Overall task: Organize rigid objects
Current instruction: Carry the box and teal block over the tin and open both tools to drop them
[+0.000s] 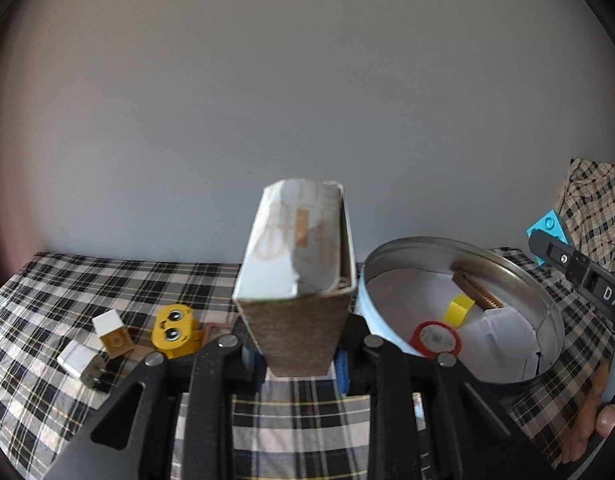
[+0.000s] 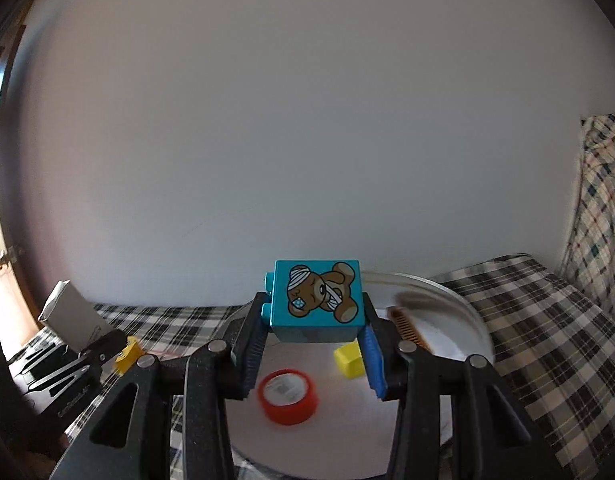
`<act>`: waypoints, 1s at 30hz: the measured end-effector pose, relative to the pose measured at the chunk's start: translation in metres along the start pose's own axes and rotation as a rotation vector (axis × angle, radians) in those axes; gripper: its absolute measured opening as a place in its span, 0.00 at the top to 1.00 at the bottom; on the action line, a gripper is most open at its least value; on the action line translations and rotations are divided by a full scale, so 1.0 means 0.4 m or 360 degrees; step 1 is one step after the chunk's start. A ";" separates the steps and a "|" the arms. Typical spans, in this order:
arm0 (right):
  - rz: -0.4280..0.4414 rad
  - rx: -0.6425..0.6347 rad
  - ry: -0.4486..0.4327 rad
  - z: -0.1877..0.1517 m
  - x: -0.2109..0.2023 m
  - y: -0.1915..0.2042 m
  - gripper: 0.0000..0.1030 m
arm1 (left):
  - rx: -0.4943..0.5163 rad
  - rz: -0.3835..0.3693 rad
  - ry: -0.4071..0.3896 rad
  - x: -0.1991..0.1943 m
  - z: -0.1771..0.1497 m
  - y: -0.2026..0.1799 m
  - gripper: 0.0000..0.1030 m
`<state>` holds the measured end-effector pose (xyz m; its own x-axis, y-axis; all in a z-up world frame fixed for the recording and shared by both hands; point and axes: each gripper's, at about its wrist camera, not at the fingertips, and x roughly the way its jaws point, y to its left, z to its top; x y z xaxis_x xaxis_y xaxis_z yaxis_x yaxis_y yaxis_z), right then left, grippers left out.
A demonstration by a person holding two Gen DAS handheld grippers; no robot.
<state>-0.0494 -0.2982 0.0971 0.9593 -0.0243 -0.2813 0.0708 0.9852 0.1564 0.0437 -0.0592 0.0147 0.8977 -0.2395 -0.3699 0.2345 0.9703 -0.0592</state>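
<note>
Already inside round metal tin: red ring, yellow block, brown comb. Left tongs clamped white-and-brown carton left of tin; right tongs gripped teal bear brick above tin. Left of tin, unsorted: yellow face block, white cubes.

A small cardboard box, white with a brown end face and one crumpled side, is raised off the checked cloth, left of the round metal tin. A teal toy block printed with a bandaged teddy bear hangs above the tin's near rim. Inside the tin lie a red-rimmed cap, a small yellow block and a brown comb. Left of the tin, on the cloth, sit a yellow face block, a tan block and two white blocks.
</note>
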 end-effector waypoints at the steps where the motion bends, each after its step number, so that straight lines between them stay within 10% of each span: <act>1: -0.0029 0.0008 -0.0010 0.004 -0.001 -0.012 0.56 | 0.0003 -0.0009 -0.0002 0.003 0.002 -0.008 0.76; 21: -0.0368 0.0088 0.0009 0.044 0.058 -0.196 0.56 | 0.0144 -0.0206 0.0042 0.103 0.031 -0.218 0.76; 30: -0.0307 0.0071 0.0148 0.021 0.114 -0.172 0.56 | 0.0200 -0.0175 0.0148 0.173 0.042 -0.259 0.76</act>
<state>-0.0083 -0.3685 0.0816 0.8975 -0.1938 -0.3961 0.2646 0.9552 0.1322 0.0877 -0.1768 0.0106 0.8270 -0.3341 -0.4521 0.3794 0.9252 0.0103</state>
